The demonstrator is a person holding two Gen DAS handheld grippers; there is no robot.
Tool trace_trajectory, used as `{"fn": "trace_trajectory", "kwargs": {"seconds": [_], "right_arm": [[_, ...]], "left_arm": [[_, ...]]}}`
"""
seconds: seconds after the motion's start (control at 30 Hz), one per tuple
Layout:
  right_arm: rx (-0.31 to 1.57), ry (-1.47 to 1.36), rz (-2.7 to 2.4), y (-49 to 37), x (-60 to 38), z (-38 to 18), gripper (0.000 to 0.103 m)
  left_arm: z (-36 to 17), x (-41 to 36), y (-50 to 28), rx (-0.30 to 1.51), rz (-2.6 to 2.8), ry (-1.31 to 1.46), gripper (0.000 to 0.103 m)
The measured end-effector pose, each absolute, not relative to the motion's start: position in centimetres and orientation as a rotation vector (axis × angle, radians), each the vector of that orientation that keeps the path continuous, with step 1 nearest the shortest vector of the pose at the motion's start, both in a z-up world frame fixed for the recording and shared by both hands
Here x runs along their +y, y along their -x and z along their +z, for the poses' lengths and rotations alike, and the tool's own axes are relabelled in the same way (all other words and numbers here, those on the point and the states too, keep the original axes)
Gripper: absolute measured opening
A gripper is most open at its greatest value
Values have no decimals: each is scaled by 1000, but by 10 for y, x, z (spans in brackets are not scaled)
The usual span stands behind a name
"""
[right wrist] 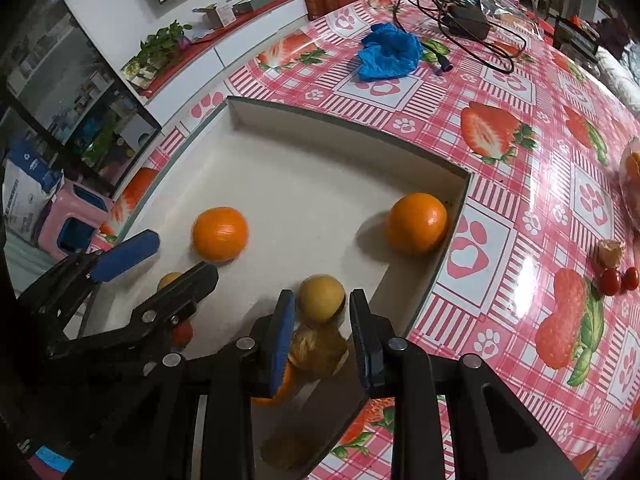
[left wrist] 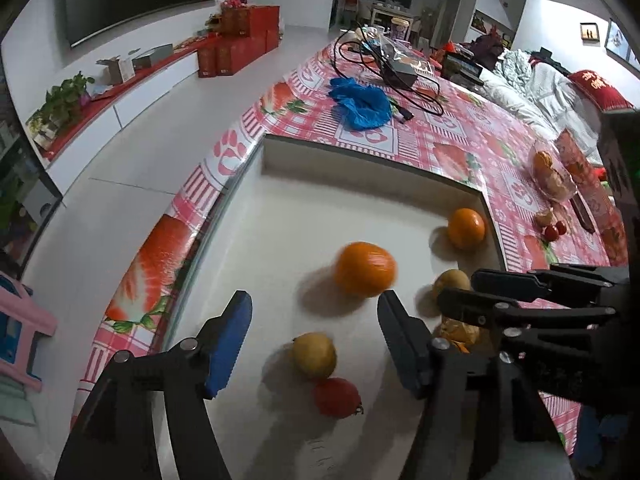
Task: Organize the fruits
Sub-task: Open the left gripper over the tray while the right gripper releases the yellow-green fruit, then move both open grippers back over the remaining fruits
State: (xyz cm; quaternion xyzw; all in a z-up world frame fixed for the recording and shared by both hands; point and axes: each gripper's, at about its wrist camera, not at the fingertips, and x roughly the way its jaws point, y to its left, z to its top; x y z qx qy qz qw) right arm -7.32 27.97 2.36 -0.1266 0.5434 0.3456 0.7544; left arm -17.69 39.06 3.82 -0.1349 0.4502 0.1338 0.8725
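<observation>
Right gripper (right wrist: pixel 322 330) half open over peel scrap (right wrist: pixel 318 350), gripping nothing | left gripper (left wrist: pixel 314 334) wide, empty | blurred orange (left wrist: pixel 365 269) loose in tray (left wrist: pixel 360 164) | best to close squarely, lift slowly.

Left gripper (left wrist: pixel 314 334) fingers spread wide, right gripper (right wrist: pixel 322 338) fingers parted, side by side

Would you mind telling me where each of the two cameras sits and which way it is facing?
Left wrist: on the left gripper, looking down into the white tray; its open blue-padded fingers show, with the right gripper alongside.
Right wrist: on the right gripper, facing the tray's corner; its fingers straddle a yellow fruit.
Shared: tray, blurred orange, corner orange, blue cloth.
</observation>
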Motion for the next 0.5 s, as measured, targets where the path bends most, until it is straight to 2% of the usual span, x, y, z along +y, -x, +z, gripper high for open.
{"fn": "trace_trajectory", "kwargs": {"seconds": [0.07, 0.23, 0.37, 0.5], "right_arm": [[1184, 248, 767, 72, 276, 27, 44], [1156, 206, 784, 73, 268, 40, 67], [1066, 201, 728, 77, 255, 59, 103], [1037, 145, 718, 73, 233, 71, 103]], "left_arm": [[40, 393, 178, 939, 289, 292, 73], [43, 393, 179, 945, 303, 301, 74], [49, 385, 179, 940, 281, 291, 75], [62, 366, 176, 923, 240, 262, 75]]}}
